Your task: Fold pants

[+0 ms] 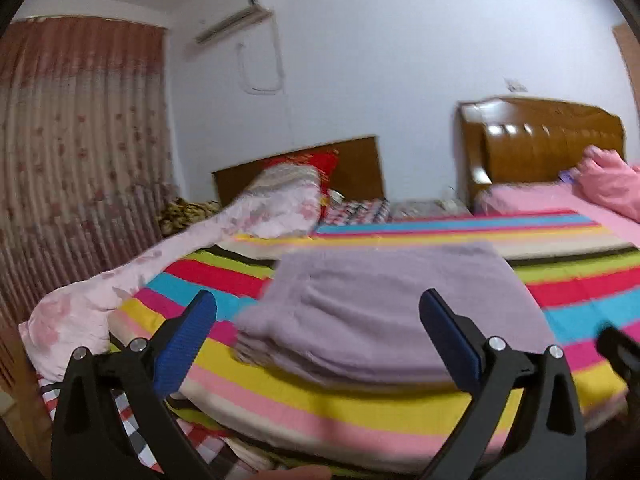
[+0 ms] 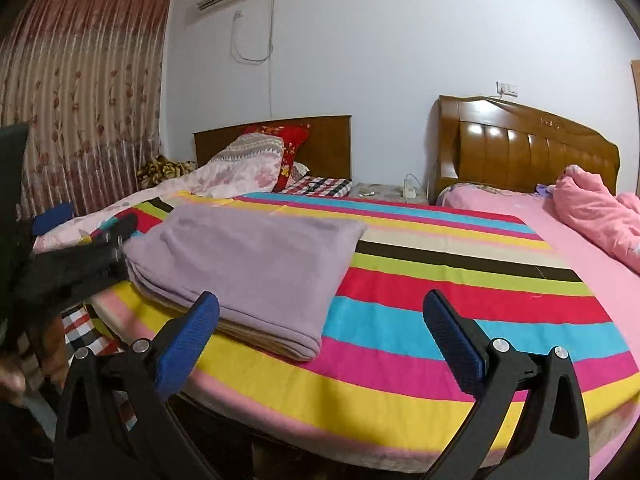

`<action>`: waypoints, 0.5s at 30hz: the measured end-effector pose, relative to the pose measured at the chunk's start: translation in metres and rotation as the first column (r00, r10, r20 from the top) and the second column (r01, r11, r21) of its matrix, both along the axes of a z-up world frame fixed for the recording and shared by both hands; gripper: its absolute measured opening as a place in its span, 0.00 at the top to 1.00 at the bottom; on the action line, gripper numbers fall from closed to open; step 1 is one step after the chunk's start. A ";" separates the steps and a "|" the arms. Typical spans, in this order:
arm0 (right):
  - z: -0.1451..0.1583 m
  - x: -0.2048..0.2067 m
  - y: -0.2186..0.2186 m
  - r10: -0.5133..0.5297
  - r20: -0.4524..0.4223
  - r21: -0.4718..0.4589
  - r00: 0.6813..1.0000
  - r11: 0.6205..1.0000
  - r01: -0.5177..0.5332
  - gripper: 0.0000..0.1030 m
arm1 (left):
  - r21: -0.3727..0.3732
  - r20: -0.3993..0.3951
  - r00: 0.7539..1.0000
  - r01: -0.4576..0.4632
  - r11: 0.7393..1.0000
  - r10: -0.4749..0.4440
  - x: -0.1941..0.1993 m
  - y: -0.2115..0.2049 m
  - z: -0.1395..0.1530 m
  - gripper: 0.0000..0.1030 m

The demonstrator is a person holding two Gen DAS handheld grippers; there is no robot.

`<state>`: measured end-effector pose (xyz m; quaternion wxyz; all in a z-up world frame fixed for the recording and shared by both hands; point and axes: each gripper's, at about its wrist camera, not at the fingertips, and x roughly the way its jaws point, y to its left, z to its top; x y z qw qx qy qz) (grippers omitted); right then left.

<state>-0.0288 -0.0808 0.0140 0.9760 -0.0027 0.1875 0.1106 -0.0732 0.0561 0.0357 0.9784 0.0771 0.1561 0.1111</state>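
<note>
The soft lilac fleece pants (image 2: pixel 248 256) lie folded into a thick, flat rectangular bundle on the bed's rainbow-striped sheet (image 2: pixel 460 280), close to the near edge and toward the left part of the mattress. In the left wrist view the same bundle (image 1: pixel 384 312) sits straight ahead, its layered edges facing the camera.

The left gripper (image 1: pixel 320 320) hangs just short of the bundle with its jaws spread wide and holding nothing; its blue ribbed pads (image 1: pixel 192 340) stand on either side of the folded cloth without touching it. The right gripper (image 2: pixel 324 320) is likewise released and empty, poised over the striped sheet with the bundle's right corner just beside its left pad.

A pale pink floral quilt (image 2: pixel 192 184) lies along the left side of the bed, and a glossy brown wooden headboard (image 2: pixel 528 148) stands at the wall behind a pink blanket (image 2: pixel 600 212).
</note>
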 end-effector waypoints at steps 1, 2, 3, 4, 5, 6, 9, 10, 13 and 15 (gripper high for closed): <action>-0.001 -0.001 0.000 0.002 -0.001 0.001 1.000 1.000 -0.002 0.04 | -0.019 -0.026 0.999 0.029 0.999 -0.030 0.000 -0.001 -0.003 0.02; -0.001 0.000 0.000 0.007 -0.005 0.001 1.000 1.000 -0.007 0.04 | -0.062 -0.069 0.994 0.082 0.995 -0.087 0.000 -0.002 -0.007 0.02; -0.002 0.001 0.000 0.010 -0.008 -0.001 1.000 1.000 -0.010 0.04 | -0.089 -0.088 0.989 0.108 0.990 -0.116 0.000 -0.003 -0.010 0.02; -0.002 0.002 0.001 0.014 -0.011 -0.005 1.000 1.000 -0.014 0.04 | -0.131 -0.114 0.982 0.138 0.982 -0.153 0.000 -0.002 -0.013 0.02; -0.002 0.002 0.002 0.020 -0.014 -0.012 1.000 1.000 -0.020 0.04 | -0.153 -0.129 0.977 0.148 0.977 -0.168 0.001 -0.001 -0.015 0.02; -0.003 0.002 0.003 0.024 -0.016 -0.018 1.000 1.000 -0.024 0.04 | -0.167 -0.138 0.975 0.151 0.974 -0.175 0.001 0.000 -0.016 0.02; -0.004 0.002 0.006 0.031 -0.020 -0.034 0.999 0.999 -0.031 0.04 | -0.171 -0.133 0.982 0.111 0.979 -0.134 0.006 0.011 -0.015 0.02; -0.005 0.002 0.007 0.031 -0.020 -0.036 0.999 0.999 -0.032 0.04 | -0.180 -0.127 0.984 0.099 0.979 -0.123 0.005 0.015 -0.014 0.02; -0.005 0.003 0.007 0.032 -0.022 -0.039 0.999 0.999 -0.032 0.04 | -0.193 -0.120 0.988 0.075 0.978 -0.099 0.011 0.023 -0.014 0.02; -0.006 0.004 0.007 0.033 -0.029 -0.044 0.999 0.998 -0.034 0.04 | -0.185 -0.115 0.991 0.039 0.982 -0.061 0.012 0.026 -0.014 0.02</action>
